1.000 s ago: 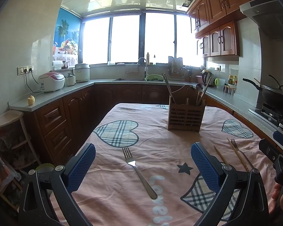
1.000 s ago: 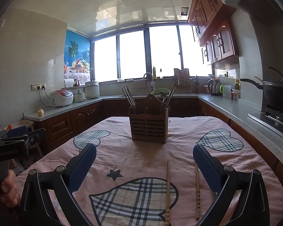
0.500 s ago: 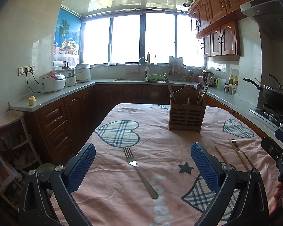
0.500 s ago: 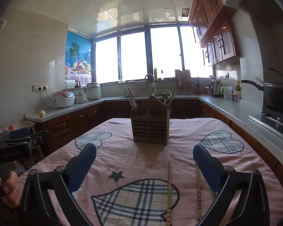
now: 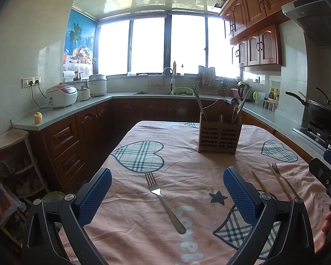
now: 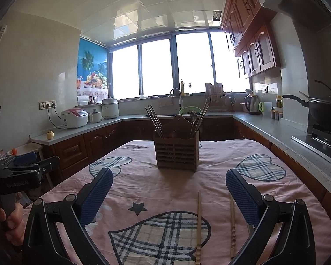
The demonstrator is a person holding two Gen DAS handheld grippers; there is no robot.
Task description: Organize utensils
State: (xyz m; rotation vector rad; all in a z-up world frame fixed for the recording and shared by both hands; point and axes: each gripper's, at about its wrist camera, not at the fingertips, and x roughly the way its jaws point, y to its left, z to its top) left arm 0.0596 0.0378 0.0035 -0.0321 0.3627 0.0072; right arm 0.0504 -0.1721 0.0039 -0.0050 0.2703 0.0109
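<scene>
My left gripper [image 5: 167, 195] hangs above the near end of the surface [image 5: 187, 167], jaws spread wide with nothing between the blue pads [image 5: 94, 195]. Straight ahead of them lies a metal fork [image 5: 164, 201] on the pink cloth, tines pointing far, handle slanting near and right, apart from both pads. Farther off, right of centre, stands the wooden utensil holder [image 5: 218, 138] (slatted front, upright), with chopsticks leaning out of its left part and a spoon with more sticks at its right.

To the right in the left view lie a pair of wooden chopsticks [image 5: 280, 182] with a second fork [image 5: 284, 180] just beside them.

My right gripper [image 6: 168, 195] is likewise released, jaws wide apart, holding nothing. In its view the utensil holder [image 6: 176, 154] sits dead ahead at the far middle of the surface [image 6: 143, 187]. The two wooden chopsticks [image 6: 198, 223] lie near, between the pads, running near to far and roughly parallel; the right one passes close to the right pad [image 6: 240, 193].
</scene>
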